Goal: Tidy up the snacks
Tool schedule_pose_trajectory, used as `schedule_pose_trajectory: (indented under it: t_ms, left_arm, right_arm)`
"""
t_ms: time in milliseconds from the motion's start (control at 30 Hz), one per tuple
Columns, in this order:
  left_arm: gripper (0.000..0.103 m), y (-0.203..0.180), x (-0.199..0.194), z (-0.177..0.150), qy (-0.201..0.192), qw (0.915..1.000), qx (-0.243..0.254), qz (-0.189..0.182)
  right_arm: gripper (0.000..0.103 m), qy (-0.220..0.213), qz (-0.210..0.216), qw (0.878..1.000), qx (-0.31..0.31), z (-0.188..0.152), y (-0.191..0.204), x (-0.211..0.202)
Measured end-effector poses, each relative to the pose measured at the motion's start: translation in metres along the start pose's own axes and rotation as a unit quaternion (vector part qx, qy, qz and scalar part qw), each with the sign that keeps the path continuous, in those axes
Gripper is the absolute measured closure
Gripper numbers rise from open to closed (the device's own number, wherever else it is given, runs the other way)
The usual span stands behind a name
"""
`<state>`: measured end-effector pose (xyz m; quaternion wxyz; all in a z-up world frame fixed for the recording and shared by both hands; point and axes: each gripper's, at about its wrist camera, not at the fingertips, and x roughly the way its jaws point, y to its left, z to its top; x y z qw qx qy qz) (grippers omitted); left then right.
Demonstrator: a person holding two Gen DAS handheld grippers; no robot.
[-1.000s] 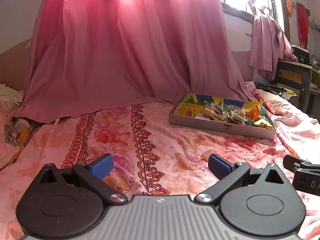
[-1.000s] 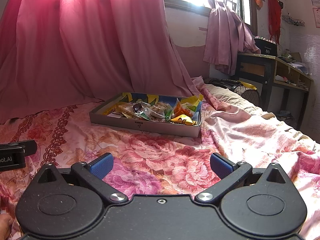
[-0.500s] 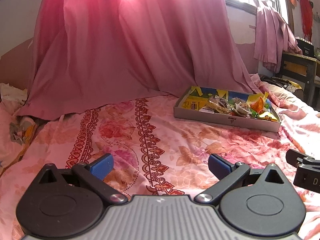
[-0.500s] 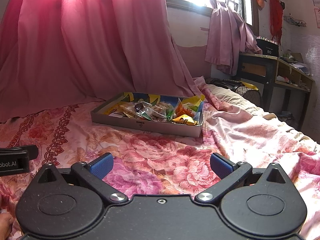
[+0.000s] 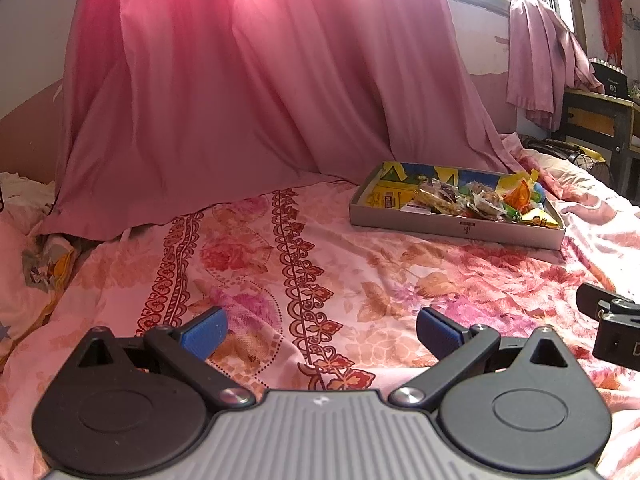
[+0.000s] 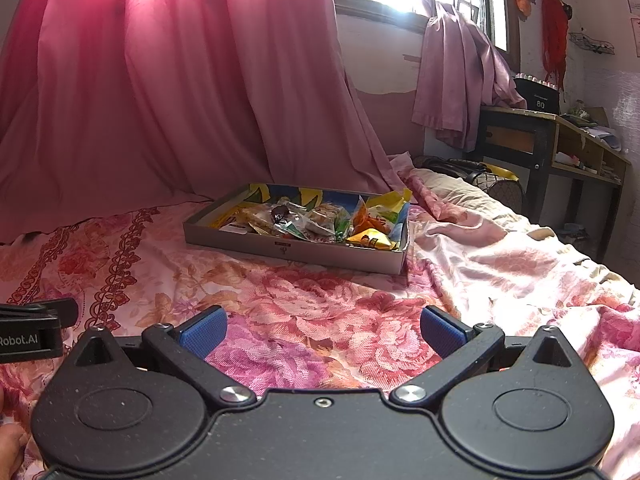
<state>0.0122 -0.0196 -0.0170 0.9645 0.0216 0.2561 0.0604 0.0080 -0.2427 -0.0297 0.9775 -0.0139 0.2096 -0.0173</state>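
Left gripper (image 5: pixel 322 330): held low over the floral bedspread (image 5: pixel 320 272); its blue-padded fingers (image 5: pixel 204 334) are spread wide apart with nothing between them; only patterned cloth is seen in the gap

Right gripper (image 6: pixel 324 330): likewise held low over the bedspread (image 6: pixel 320 312); its blue pads (image 6: pixel 440 334) are set wide apart and nothing is gripped; its black body is glimpsed at the right edge of the left wrist view

Snack box (image 6: pixel 296 246): a shallow grey cardboard box laid flat on the bedspread, towards the far edge of the bed, well apart from both grippers; seen ahead and to the right in the left wrist view (image 5: pixel 456 226)

Snacks (image 6: pixel 320 220): a loose heap of wrapped packets is piled inside the box, mostly towards its right end; yellow, orange and green wrappers are made out

Curtain (image 6: pixel 160 80): pink cloth is draped down onto the bed just behind the box

Desk (image 6: pixel 548 140): a dark wooden desk is placed beyond the right edge of the bed
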Motion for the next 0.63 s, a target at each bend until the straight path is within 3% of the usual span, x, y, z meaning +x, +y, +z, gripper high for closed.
schedule_pose_trajectory:
  t_ms: [633]
  left_arm:
    - [0.0, 0.0006, 0.0019, -0.001, 0.006, 1.0, 0.001, -0.002]
  right_arm:
    - [0.001, 0.001, -0.001, 1.0, 0.0, 0.0001, 0.0006, 0.0003]
